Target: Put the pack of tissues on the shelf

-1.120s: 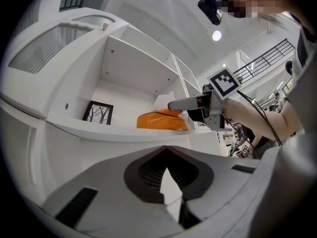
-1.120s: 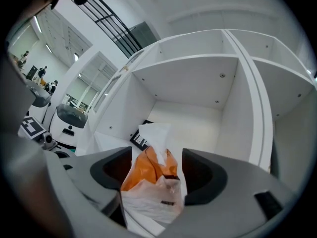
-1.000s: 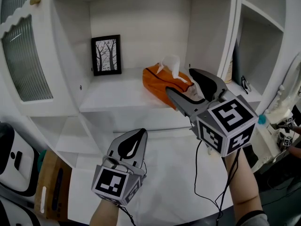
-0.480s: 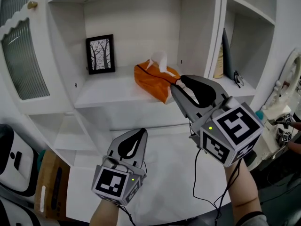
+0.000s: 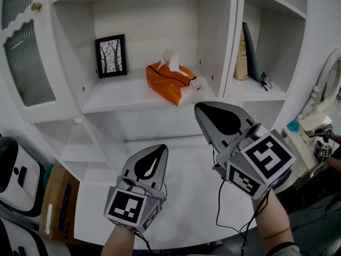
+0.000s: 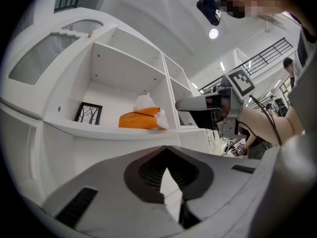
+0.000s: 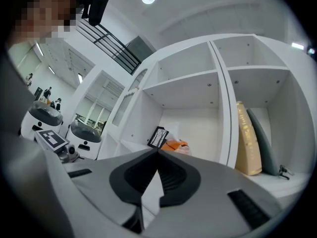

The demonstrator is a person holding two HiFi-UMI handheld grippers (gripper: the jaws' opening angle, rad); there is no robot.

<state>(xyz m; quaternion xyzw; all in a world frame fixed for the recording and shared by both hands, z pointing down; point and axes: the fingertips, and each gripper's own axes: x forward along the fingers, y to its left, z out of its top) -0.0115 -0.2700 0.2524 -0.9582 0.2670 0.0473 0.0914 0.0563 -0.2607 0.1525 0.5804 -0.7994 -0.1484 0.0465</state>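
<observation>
At the bottom the left gripper (image 6: 166, 148) has its jaws together, empty. Mid-frame the orange pack of tissues (image 6: 140, 120) lies on the white shelf (image 6: 99, 130), a framed picture (image 6: 88, 113) to its left. Right of centre hangs the right gripper (image 6: 181, 104), jaws just closed on nothing.

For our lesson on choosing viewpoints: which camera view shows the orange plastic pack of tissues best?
The head view: the orange plastic pack of tissues lies whole on the white shelf, seen from above. The left gripper view shows it smaller, side-on; the right gripper view only a distant orange sliver.
</observation>
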